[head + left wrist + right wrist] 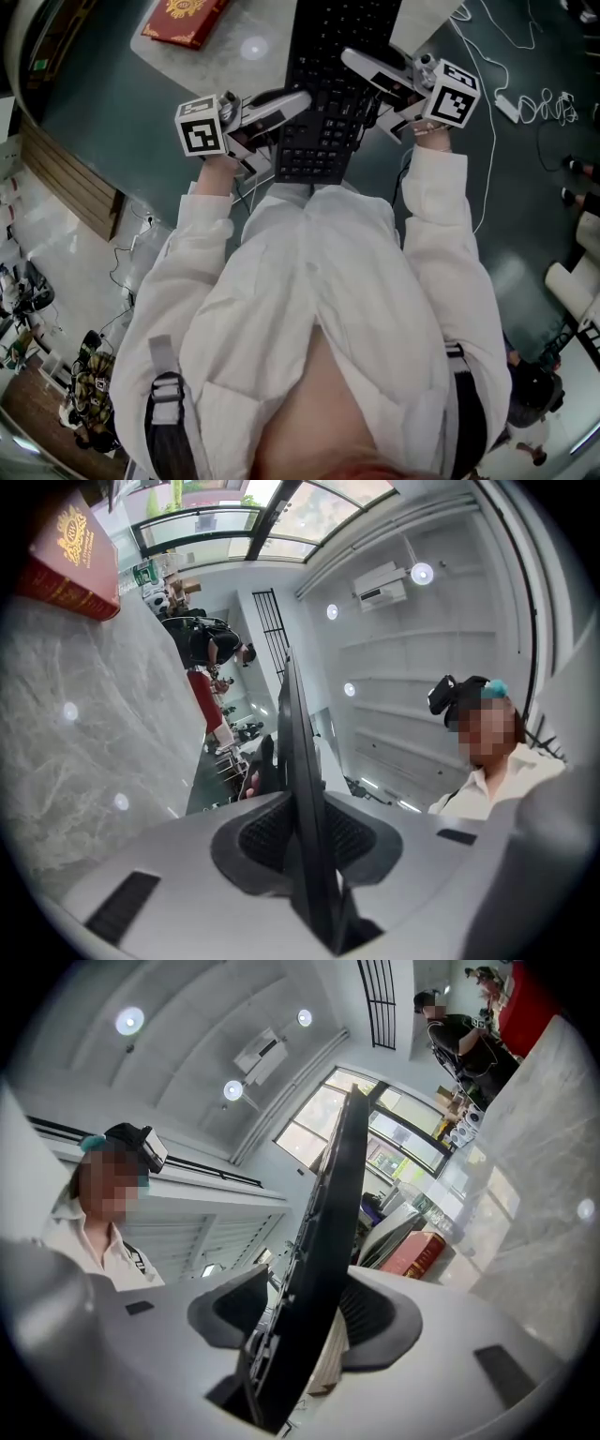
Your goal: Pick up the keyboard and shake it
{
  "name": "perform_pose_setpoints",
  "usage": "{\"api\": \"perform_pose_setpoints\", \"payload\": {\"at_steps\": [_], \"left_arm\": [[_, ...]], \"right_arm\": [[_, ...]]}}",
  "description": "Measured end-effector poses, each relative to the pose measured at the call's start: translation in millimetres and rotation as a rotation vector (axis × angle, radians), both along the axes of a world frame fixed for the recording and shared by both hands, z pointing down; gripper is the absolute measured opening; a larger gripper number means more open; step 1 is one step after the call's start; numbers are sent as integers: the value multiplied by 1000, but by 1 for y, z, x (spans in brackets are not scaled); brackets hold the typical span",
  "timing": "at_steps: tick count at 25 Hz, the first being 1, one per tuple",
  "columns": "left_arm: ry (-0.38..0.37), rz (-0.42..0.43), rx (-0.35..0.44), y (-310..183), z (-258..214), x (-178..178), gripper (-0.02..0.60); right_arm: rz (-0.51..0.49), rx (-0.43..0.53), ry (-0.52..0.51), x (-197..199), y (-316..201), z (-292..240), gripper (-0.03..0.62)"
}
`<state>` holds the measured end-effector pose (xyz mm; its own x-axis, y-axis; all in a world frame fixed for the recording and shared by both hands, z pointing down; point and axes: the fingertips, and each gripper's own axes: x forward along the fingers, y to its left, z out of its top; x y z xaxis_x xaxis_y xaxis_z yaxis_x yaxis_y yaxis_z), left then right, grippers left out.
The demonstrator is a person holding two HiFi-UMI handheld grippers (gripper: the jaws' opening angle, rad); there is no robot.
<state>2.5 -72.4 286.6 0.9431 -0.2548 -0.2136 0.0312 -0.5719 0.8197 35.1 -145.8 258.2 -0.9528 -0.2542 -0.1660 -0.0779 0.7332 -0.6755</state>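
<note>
Head view: nearest the camera is the person's white shirt (319, 281), with both sleeves reaching forward to the claws. The left claw (289, 129) is clenched on the left long edge of the black keyboard (323, 66), and the right claw (367, 94) is clenched on the opposite edge, so the keyboard hangs between them with its near end just ahead of the person's chest and its far end running out of the top of the picture. Each claw carries a cube with square markers, the left cube (202, 127) outside the keyboard on one side and the right cube (455, 94) on the other. In the left gripper view the left claw (302, 836) has both dark pads pressed flat against the keyboard (295, 761), which shows edge-on and is clear of the pale marbled desk (84, 742). In the right gripper view the right claw (309, 1321) holds the keyboard (328, 1213) slanted between its pads, the key side facing one pad and the back against the other. Beyond the keyboard lies the desk (234, 52) with its rounded corner, and a red book (185, 17) rests near its far edge. To the right, white cables (487, 75) trail over the dark floor (112, 103).
</note>
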Motion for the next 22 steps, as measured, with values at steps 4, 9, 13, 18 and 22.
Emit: {"api": "perform_pose_setpoints", "payload": {"at_steps": [4, 9, 13, 18, 22], "left_arm": [[19, -12, 6, -1, -1, -4, 77], [23, -23, 43, 3, -6, -3, 77], [-4, -47, 77, 0, -7, -5, 74], [-23, -55, 133, 0, -15, -7, 72], [-28, -66, 179, 0, -22, -8, 72]], "right_arm": [[3, 14, 5, -2, -1, -4, 171], [-6, 30, 11, -2, 4, -14, 150], [-4, 50, 47, -5, 5, -19, 135], [2, 90, 42, -6, 7, -30, 132], [-10, 130, 50, -8, 11, -41, 130]]}}
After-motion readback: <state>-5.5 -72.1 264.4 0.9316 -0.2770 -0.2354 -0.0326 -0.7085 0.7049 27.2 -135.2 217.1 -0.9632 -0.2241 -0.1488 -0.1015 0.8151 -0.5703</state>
